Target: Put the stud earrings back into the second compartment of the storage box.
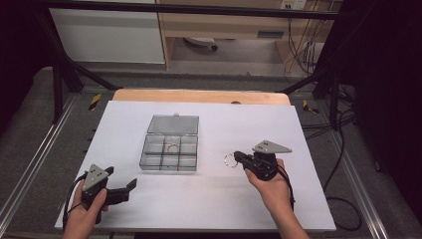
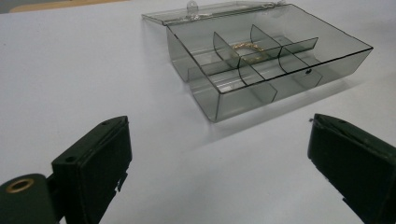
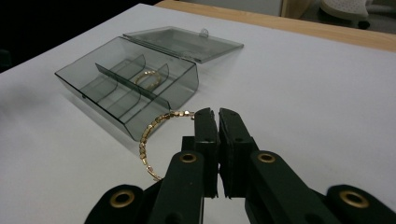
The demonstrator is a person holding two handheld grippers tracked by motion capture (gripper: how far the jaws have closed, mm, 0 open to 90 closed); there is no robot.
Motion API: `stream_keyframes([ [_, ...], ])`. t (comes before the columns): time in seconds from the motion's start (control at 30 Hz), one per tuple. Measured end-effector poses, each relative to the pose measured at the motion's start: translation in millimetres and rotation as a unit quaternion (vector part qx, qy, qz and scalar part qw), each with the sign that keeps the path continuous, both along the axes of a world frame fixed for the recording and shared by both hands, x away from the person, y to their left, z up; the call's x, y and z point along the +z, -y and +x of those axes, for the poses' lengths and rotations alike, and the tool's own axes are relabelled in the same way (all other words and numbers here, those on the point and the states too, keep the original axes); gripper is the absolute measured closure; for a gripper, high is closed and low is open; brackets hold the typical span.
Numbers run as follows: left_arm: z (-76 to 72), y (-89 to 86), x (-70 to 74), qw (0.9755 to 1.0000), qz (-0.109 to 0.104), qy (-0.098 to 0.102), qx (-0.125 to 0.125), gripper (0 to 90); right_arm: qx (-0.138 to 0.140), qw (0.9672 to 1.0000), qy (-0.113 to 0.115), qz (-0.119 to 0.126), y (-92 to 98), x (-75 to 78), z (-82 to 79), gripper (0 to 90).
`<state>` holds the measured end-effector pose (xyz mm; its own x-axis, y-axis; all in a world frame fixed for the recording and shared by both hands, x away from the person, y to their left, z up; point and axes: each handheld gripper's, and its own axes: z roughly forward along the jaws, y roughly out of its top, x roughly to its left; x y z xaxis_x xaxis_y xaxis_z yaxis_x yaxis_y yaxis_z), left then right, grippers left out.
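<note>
right gripper [image 3: 212,114]: nearest the lens in its own view, jaws clamped on a gold bracelet [image 3: 154,135]; the loop hangs out at 9 o'clock of the jaws, clear of the mat as far as I can tell.
left gripper [image 2: 219,158]: jaws wide apart, nothing between them, parked at 7 o'clock on the mat [image 1: 308,199].
box [image 1: 169,151]: clear, six cells, lid [image 1: 173,124] folded flat at its 12 o'clock side; sits at 9 o'clock of my right gripper, apart from it.
stowed: one bracelet already lies in the back middle cell [image 1: 172,147].
done: first bracelet in, second picked up.
left: I reckon carry it over the box, drop it in a free cell, maybe shut the lid.
</note>
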<state>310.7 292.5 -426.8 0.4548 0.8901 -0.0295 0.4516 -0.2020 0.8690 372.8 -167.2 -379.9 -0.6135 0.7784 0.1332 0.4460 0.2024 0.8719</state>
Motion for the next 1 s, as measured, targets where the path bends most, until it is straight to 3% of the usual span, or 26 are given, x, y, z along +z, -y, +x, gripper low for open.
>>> stream_keyframes([
  [0.2, -0.6, 1.4, 1.2, 1.0000, 0.002, 0.003, 0.004, 6.9, 0.016, 0.9999, 0.004, -0.004, -23.5, 8.8, 21.2, 87.5],
  [0.37, 1.5, -0.2, -1.5, 0.9999, -0.013, -0.004, 0.006, 6.7, 0.024, 0.9996, 0.006, -0.012, -41.9, 11.5, 33.5, 87.4],
  [0.67, 1.0, -2.1, -0.9, 0.9998, -0.007, -0.005, 0.020, 5.6, 0.050, 0.9986, 0.013, -0.012, -78.3, 17.8, 43.3, 87.4],
  [1.0, 1.6, -0.7, -0.6, 0.9998, -0.003, -0.003, 0.018, 6.0, 0.053, 0.9986, 0.003, 0.002, -100.5, 18.3, 70.0, 87.5],
])
